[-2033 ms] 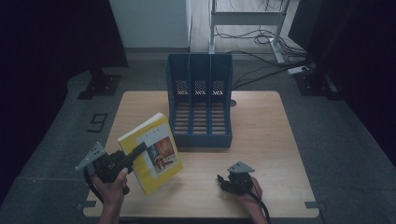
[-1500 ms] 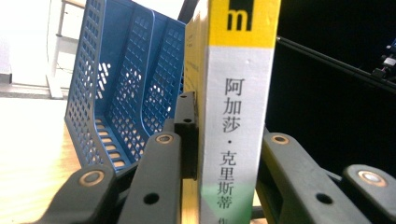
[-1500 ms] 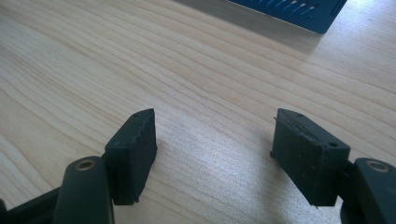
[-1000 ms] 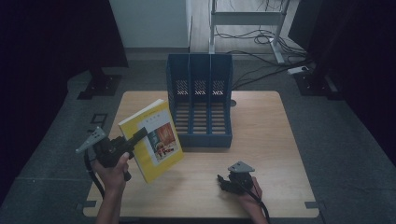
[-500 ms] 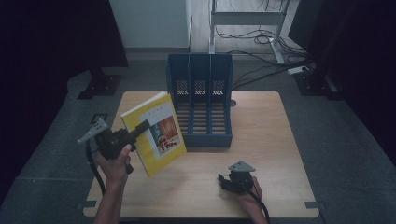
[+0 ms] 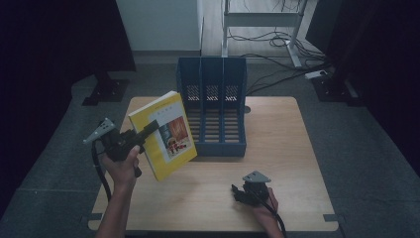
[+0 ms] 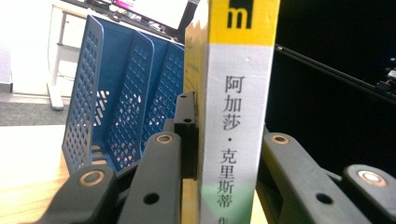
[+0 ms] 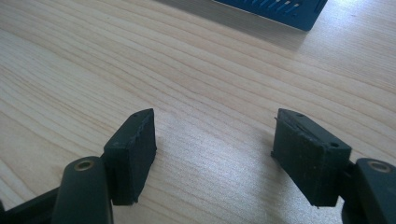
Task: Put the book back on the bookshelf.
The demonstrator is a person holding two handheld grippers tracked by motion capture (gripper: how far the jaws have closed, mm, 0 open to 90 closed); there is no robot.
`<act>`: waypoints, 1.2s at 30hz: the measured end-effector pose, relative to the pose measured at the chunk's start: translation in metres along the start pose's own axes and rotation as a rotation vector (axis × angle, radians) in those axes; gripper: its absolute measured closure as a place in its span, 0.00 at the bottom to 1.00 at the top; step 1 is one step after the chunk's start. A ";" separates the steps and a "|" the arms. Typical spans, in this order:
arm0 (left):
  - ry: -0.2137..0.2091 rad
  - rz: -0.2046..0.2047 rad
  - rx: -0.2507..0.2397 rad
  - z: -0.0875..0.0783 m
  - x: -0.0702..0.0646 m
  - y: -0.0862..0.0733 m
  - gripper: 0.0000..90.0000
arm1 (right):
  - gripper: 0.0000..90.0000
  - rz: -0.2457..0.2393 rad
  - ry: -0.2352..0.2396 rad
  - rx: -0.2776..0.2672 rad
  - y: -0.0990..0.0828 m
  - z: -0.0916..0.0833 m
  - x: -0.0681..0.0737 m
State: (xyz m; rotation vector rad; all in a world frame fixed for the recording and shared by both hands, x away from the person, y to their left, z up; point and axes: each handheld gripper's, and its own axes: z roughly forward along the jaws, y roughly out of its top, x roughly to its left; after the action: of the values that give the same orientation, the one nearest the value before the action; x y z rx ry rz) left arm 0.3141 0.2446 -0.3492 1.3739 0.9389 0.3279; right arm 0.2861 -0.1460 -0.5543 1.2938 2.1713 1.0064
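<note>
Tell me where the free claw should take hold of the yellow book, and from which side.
Probably the book's lower right corner, coming up from the table side. The left claw already clamps its spine edge, visible between the jaws in the left gripper view, and holds it tilted above the table. The right claw rests open below and to the right, so that free corner is nearest.

Bare bench point(image 6: 277, 163) lies open right of the raised yellow book point(image 6: 166, 136); the blue file rack point(image 6: 213, 111) blocks the far middle.
</note>
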 end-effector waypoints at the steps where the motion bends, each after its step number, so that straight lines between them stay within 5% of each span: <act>1: 0.001 -0.001 0.001 0.001 0.000 0.000 0.84 | 0.33 -0.001 0.000 0.002 0.000 0.000 0.000; 27: 0.050 -0.042 -0.018 0.023 0.017 0.017 0.84 | 0.33 0.006 -0.008 0.001 0.000 0.000 0.000; 36: 0.064 -0.026 -0.016 0.032 0.015 0.021 0.84 | 0.33 0.006 -0.008 0.000 0.000 0.000 0.000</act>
State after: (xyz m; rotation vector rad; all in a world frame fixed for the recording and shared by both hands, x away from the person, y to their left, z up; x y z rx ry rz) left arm 0.3532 0.2380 -0.3385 1.3424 1.0045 0.3603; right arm 0.2867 -0.1461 -0.5543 1.3033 2.1630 1.0016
